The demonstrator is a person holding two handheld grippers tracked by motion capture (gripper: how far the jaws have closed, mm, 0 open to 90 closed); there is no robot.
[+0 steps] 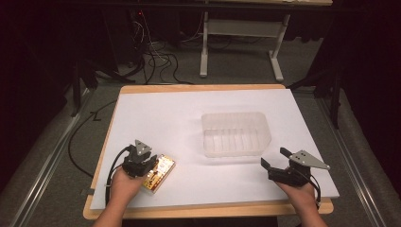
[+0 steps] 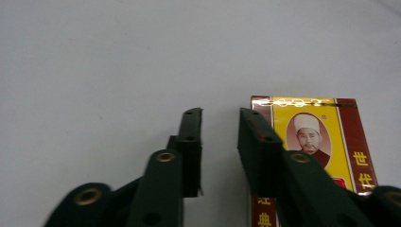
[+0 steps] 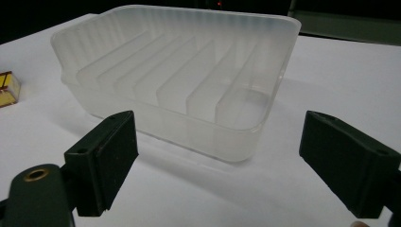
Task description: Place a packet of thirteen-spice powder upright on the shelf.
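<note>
A yellow and dark-red box (image 1: 158, 172) with a portrait on it lies flat on the white table near the front left. My left gripper (image 1: 149, 165) is low over the box's left edge. In the left gripper view the left gripper (image 2: 220, 118) has its jaws a narrow gap apart with only bare table between them, and the box (image 2: 326, 127) lies beside and partly under the right-hand jaw. My right gripper (image 1: 275, 157) stands open at the front right. In its own view the right gripper (image 3: 217, 120) is spread wide, facing a clear ribbed plastic tray (image 3: 189, 12).
The plastic tray (image 1: 236, 150) sits right of the table's middle and holds nothing. The white sheet (image 1: 156, 118) covers a wood-edged table. Beyond the far edge are floor cables (image 1: 156, 61) and a desk frame (image 1: 204, 52). A corner of the box (image 3: 8, 89) is seen left of the tray.
</note>
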